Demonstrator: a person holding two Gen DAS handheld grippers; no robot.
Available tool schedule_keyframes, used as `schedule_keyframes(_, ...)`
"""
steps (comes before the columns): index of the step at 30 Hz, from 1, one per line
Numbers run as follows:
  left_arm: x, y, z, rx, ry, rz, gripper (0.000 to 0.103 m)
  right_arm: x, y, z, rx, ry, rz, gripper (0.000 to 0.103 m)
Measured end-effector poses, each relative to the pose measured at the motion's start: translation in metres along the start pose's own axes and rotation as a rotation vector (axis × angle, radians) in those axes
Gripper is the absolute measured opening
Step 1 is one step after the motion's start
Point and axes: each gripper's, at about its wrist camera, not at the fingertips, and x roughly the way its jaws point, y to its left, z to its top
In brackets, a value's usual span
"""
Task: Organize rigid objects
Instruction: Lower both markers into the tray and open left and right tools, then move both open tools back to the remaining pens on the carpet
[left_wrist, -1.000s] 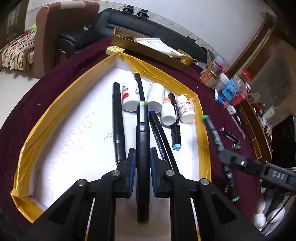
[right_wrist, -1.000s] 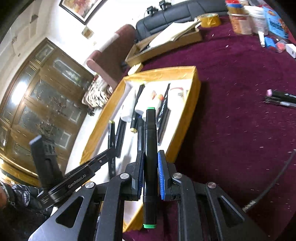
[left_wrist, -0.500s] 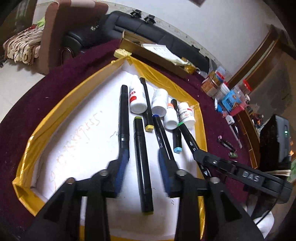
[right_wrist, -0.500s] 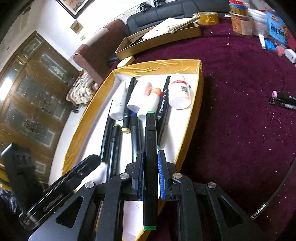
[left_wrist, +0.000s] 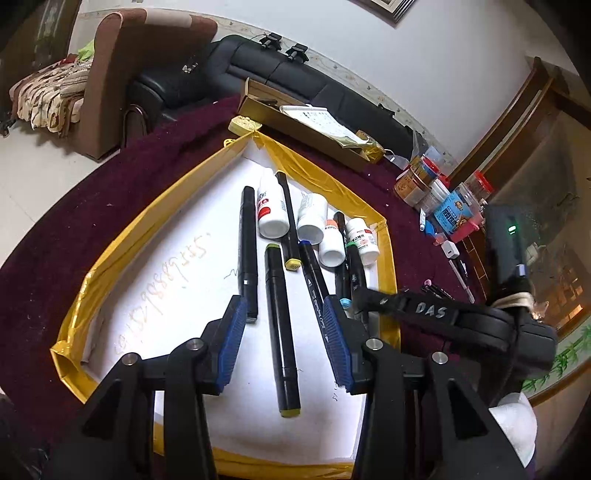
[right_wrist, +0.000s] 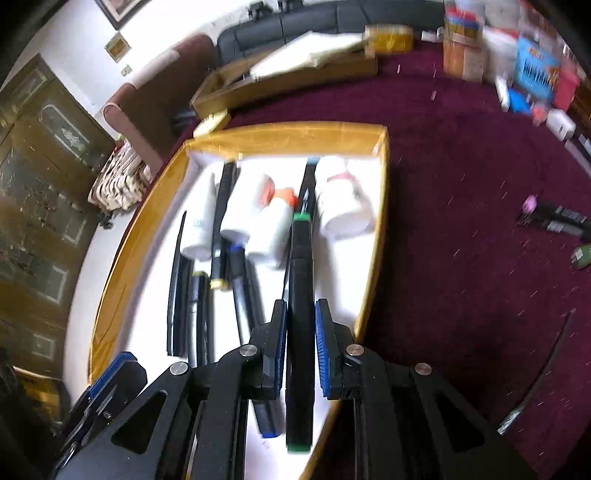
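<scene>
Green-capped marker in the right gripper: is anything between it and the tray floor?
Partly. The green-capped marker, clamped in the right gripper, hangs over the yellow-rimmed tray. A black marker and white bottles crowd that side; bare floor remains nearer the rim.

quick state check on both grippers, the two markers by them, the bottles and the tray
left gripper: open, fingers just spread, nothing gripped
olive marker: lying flat in tray, released
right gripper: shut on green marker
green marker: held over the tray's right side
bottles: lying on their sides in tray
tray: holds markers and bottles
</scene>
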Motion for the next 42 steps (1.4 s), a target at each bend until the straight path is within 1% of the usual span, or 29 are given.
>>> schedule_keyframes(2, -0.002, 0.002, 0.0, 0.0, -0.007, 0.006, 0.05, -0.007, -0.002, -0.004, 0.008, -0.042, 0.01, 0.015)
schedule_keyframes(3, -0.003, 0.002, 0.0, 0.0, -0.011, 0.011, 0.053, -0.011, -0.005, -0.007, 0.019, -0.056, 0.039, 0.018)
schedule_keyframes(5, -0.003, 0.004, 0.0, -0.004, -0.01, 0.015, 0.054, -0.018, -0.008, -0.01, 0.026, -0.074, 0.087, 0.024)
schedule_keyframes(7, -0.003, 0.006, 0.0, -0.013, -0.006, 0.015, 0.054, -0.028, -0.013, -0.012, 0.029, -0.109, 0.108, 0.026)
schedule_keyframes(11, -0.003, 0.007, 0.0, -0.021, -0.003, 0.023, 0.054, -0.058, -0.037, -0.016, 0.051, -0.21, 0.152, 0.031)
schedule_keyframes(12, -0.005, 0.007, 0.0, -0.023, -0.005, 0.022, 0.054, -0.067, -0.043, -0.017, 0.049, -0.24, 0.15, 0.032)
schedule_keyframes(14, -0.009, 0.003, 0.001, -0.021, -0.019, 0.015, 0.054, -0.085, -0.063, -0.02, 0.048, -0.311, 0.117, 0.033)
schedule_keyframes(16, -0.014, -0.004, 0.002, -0.007, -0.041, 0.003, 0.054, -0.1, -0.084, -0.022, 0.06, -0.365, 0.077, 0.038)
schedule_keyframes(17, -0.015, -0.008, 0.002, 0.002, -0.047, -0.001, 0.054, -0.108, -0.099, -0.023, 0.073, -0.39, 0.046, 0.044)
schedule_keyframes(18, -0.017, -0.016, 0.001, 0.018, -0.051, -0.008, 0.054, -0.113, -0.113, -0.023, 0.088, -0.406, 0.024, 0.047)
schedule_keyframes(20, -0.017, -0.026, 0.001, 0.041, -0.051, -0.017, 0.056, -0.122, -0.155, -0.022, 0.168, -0.425, -0.019, 0.047)
schedule_keyframes(25, -0.013, -0.061, -0.007, 0.114, -0.034, -0.054, 0.056, -0.134, -0.25, -0.02, 0.37, -0.415, -0.099, 0.047)
schedule_keyframes(28, -0.005, -0.084, -0.015, 0.167, -0.002, -0.074, 0.056, -0.136, -0.278, -0.016, 0.407, -0.389, -0.129, 0.046)
schedule_keyframes(31, 0.0, -0.107, -0.024, 0.225, 0.024, -0.083, 0.056, -0.127, -0.283, -0.007, 0.393, -0.332, -0.116, 0.046)
schedule_keyframes(34, 0.002, -0.128, -0.033, 0.286, 0.04, -0.088, 0.056, -0.115, -0.28, -0.005, 0.4, -0.297, -0.101, 0.046)
schedule_keyframes(38, 0.008, -0.151, -0.042, 0.338, 0.063, -0.089, 0.056, -0.091, -0.28, 0.0, 0.415, -0.26, -0.095, 0.046)
schedule_keyframes(40, 0.013, -0.16, -0.048, 0.357, 0.081, -0.086, 0.056, -0.087, -0.279, 0.004, 0.4, -0.275, -0.123, 0.046)
schedule_keyframes(41, 0.016, -0.164, -0.05, 0.365, 0.09, -0.088, 0.056, -0.086, -0.278, 0.005, 0.387, -0.269, -0.134, 0.046)
schedule_keyframes(42, 0.019, -0.168, -0.053, 0.373, 0.102, -0.091, 0.056, -0.085, -0.277, 0.007, 0.369, -0.265, -0.144, 0.04)
